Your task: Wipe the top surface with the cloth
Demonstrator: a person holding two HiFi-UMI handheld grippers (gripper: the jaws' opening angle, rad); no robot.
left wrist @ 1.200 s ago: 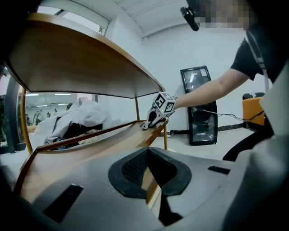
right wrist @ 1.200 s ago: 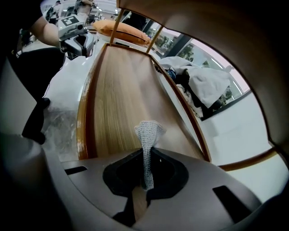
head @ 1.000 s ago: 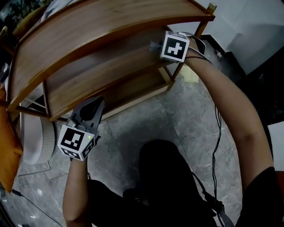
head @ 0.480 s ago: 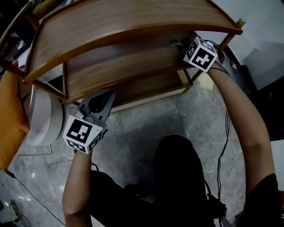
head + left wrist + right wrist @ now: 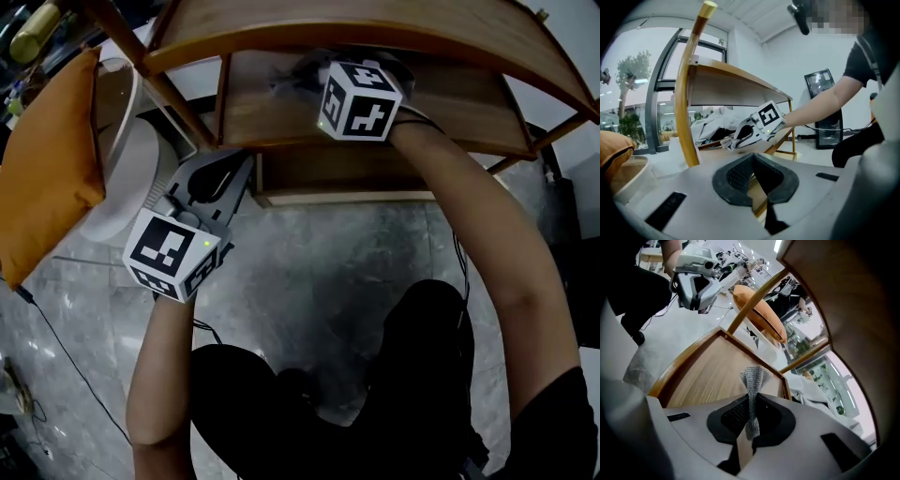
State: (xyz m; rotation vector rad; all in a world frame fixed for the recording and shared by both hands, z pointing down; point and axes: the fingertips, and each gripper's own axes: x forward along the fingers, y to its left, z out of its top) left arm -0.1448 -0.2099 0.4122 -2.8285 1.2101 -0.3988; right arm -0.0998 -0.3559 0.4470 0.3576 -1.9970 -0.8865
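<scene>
Cloth [image 5: 752, 380] sits pinched in the right gripper [image 5: 751, 404], over the middle shelf [image 5: 703, 376] (below the top board [image 5: 394, 28]); left gripper [image 5: 753, 161] pressed together, empty. Wiping looks unstarted; next, raise cloth onto top board.

Grey, fine-meshed cloth [image 5: 752, 380] stands pinched in a narrow fold between the closed jaws of the right hand-held gripper [image 5: 751, 404], its crumpled end poking out just past the jaw tips. A pale wooden shelf board [image 5: 708, 376] lies below and ahead of the hand-held gripper. The rack's curved top board [image 5: 375, 23] arches above it, apart from the cloth.
</scene>
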